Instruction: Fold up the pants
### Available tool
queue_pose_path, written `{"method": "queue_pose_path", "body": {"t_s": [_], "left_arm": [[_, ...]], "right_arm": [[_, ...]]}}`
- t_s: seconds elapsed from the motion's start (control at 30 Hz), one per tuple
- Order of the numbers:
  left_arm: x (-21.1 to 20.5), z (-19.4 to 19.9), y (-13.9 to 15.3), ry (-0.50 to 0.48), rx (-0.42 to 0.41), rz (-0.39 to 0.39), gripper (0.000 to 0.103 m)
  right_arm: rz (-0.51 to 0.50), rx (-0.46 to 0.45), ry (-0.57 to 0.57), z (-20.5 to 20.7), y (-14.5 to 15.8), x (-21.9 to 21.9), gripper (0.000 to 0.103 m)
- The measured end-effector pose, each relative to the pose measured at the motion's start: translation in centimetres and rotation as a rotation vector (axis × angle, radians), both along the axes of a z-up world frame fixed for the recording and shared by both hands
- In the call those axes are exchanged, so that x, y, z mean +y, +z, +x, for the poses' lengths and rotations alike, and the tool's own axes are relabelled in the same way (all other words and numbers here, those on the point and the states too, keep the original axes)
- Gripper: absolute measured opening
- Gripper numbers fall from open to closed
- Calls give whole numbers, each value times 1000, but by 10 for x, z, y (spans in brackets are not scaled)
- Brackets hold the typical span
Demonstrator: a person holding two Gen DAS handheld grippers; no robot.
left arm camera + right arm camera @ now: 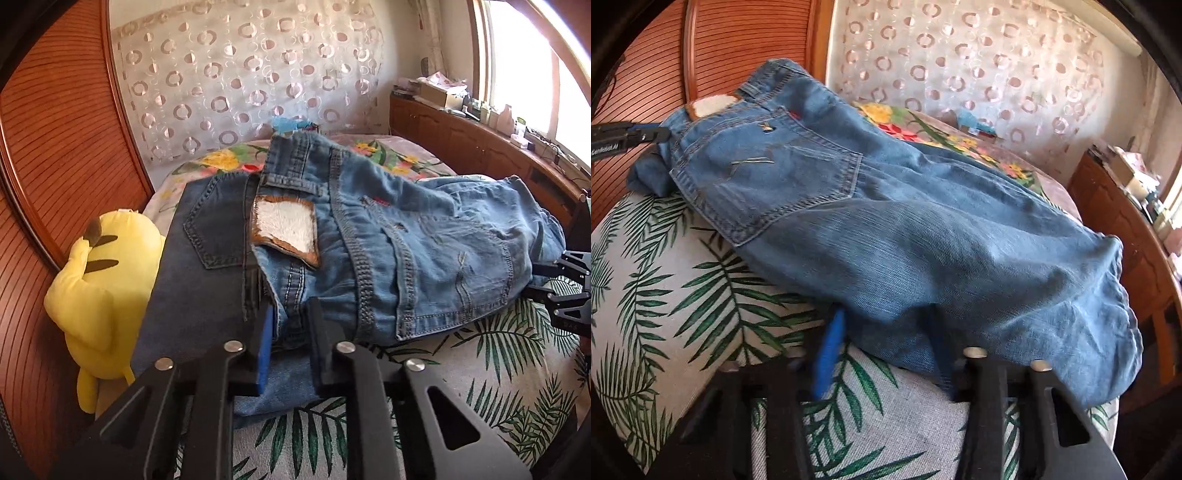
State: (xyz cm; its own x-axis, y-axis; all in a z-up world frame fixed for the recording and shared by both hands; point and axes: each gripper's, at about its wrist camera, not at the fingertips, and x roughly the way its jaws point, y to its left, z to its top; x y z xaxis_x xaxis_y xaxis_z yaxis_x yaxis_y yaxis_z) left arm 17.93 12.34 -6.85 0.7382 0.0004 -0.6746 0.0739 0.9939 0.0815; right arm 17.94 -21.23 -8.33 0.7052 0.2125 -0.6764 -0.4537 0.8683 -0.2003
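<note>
Light blue jeans (424, 236) lie crumpled across the bed, with a white patch edged in brown (284, 229) near the waistband. My left gripper (291, 325) is shut on the waistband edge, with denim bunched between its fingers. From the right wrist view it reaches in at the far left (661, 134). My right gripper (886, 347) straddles the near edge of a jeans leg (960, 266); blur hides whether its pads press the cloth. The left wrist view catches it at the right edge (533, 278).
Folded dark jeans (207, 258) lie under the light pair at the left. A yellow plush toy (99, 291) leans against a wooden louvred panel (55, 147). The bed has a leaf-print cover (683, 277). A cluttered wooden cabinet (461, 125) runs under the window.
</note>
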Motion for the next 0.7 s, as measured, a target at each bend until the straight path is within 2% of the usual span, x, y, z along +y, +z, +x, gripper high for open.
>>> {"method": "queue_pose_path", "body": {"t_s": [0.03,0.13,0.4,0.57,0.7], "left_arm": [[-2,-1,3,-6,-6,0,15],[-7,-8,14,-17,-35,1,13],[-14,-53,62,-33,-159,-44,10],[-8,-90,75,-24,-202,-81,9],[-4,-119,74,-13,-203,-103,9]], "right_arm": [[-7,-3,7,-2,1,-1,11],[-15,-29,13,-8,6,0,5],[62,-104,14,-47,37,-20,4],[88,-112,22,-80,43,-25,4],[117,-114,45,-107,42,-32,4]]}}
